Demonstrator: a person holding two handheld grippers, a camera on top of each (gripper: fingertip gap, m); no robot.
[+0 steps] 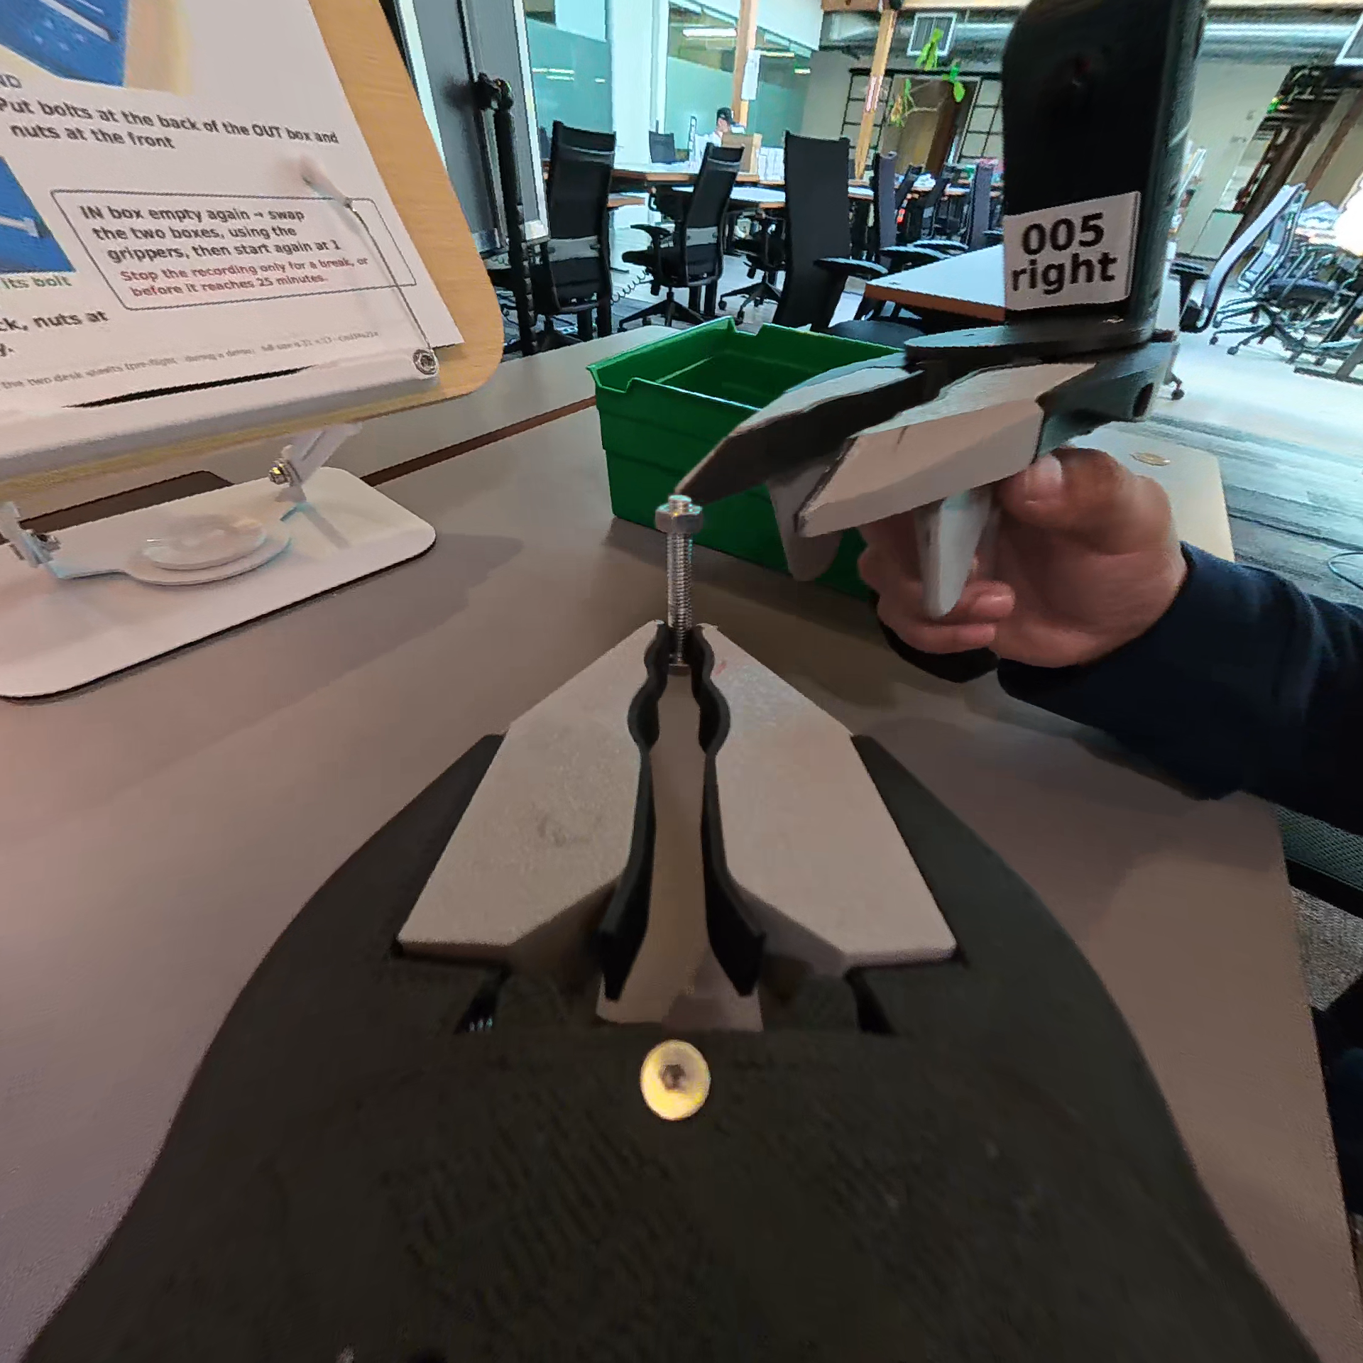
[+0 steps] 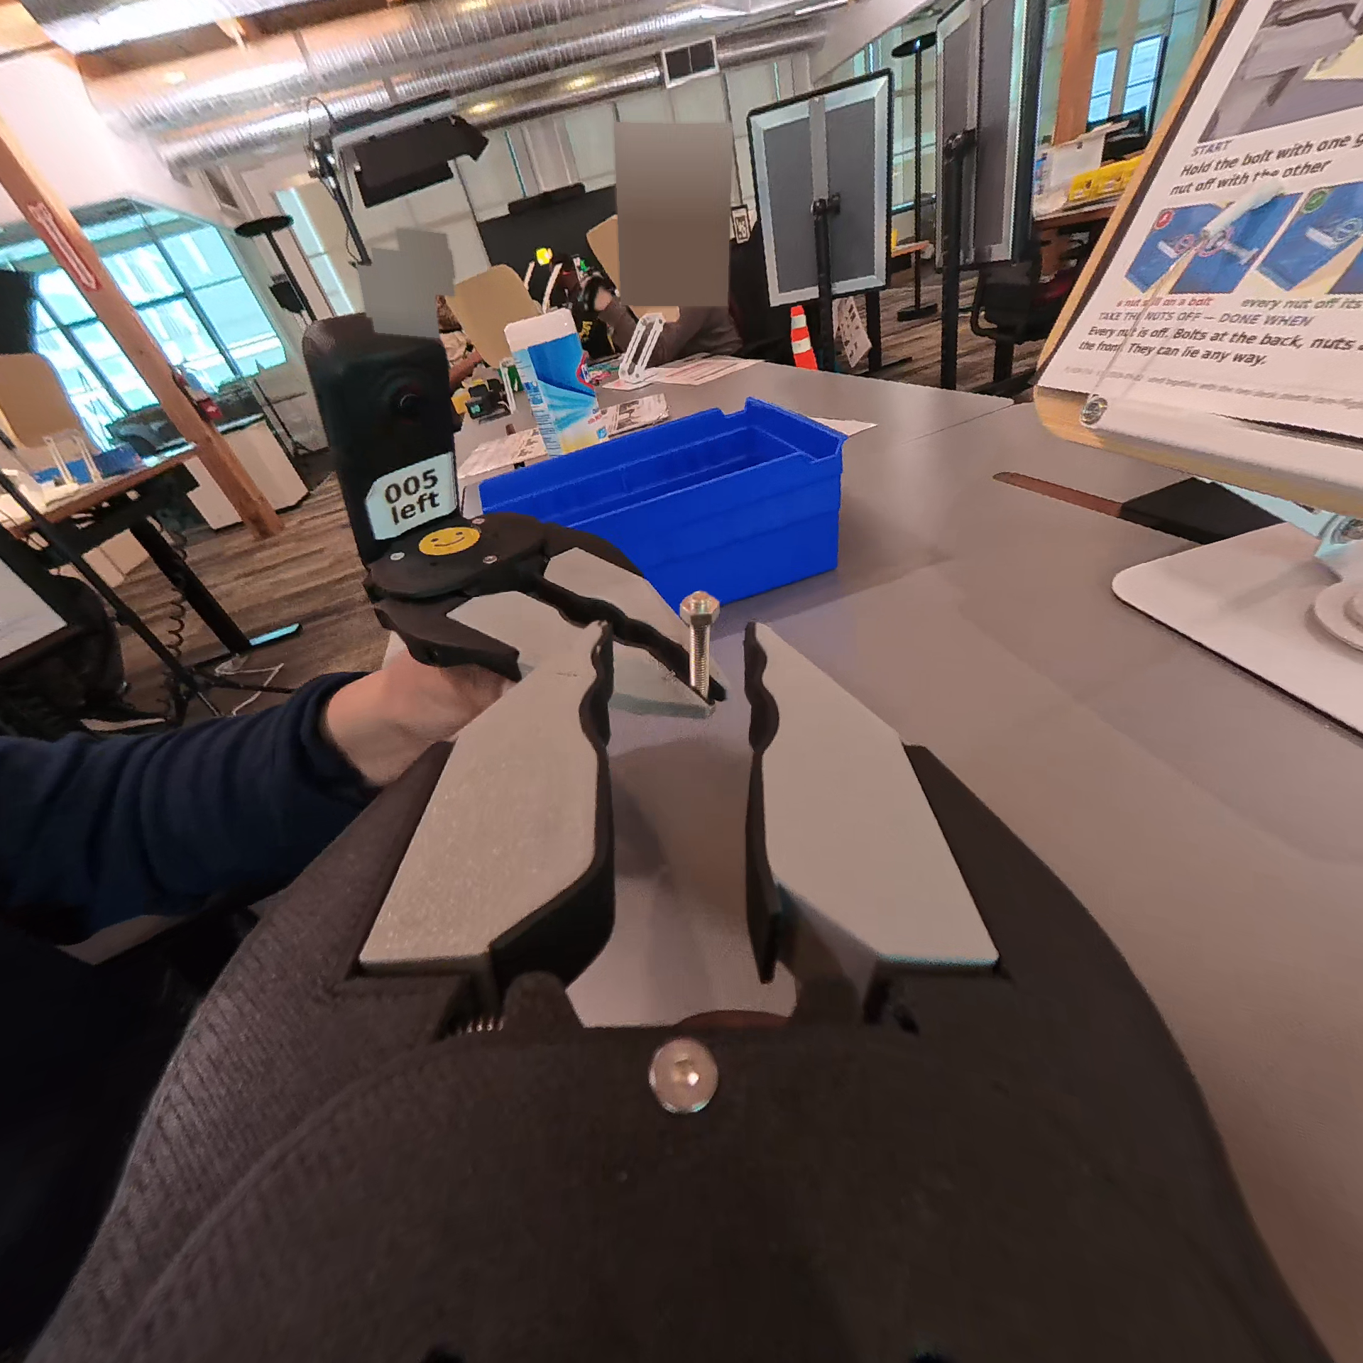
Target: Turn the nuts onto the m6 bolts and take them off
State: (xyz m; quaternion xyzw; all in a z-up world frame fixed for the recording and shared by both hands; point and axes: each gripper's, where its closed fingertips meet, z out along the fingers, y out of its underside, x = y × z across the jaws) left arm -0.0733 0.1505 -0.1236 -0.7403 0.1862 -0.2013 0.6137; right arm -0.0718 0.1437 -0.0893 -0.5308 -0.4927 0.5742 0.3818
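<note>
A silver M6 bolt (image 1: 678,590) stands upright above the grey table, with a hex nut (image 1: 678,514) at its top end. My left gripper (image 1: 680,649) is shut on the bolt's lower end. My right gripper (image 1: 745,509) comes in from the right, open, with its far fingertip (image 1: 693,490) touching the top of the nut. In the right wrist view the right gripper (image 2: 675,664) is open and the bolt (image 2: 699,656) and nut (image 2: 699,606) stand just beyond its tips, between them. The left gripper (image 2: 708,697) holds the bolt from the left.
A green bin (image 1: 664,413) stands behind the bolt in the left wrist view. A blue bin (image 2: 664,516) stands behind it in the right wrist view. An instruction board on a white stand (image 1: 221,590) is at the table's far side (image 2: 1217,295). A wipes canister (image 2: 553,383) stands beyond the blue bin. The tips of both grippers are at nearly the same place.
</note>
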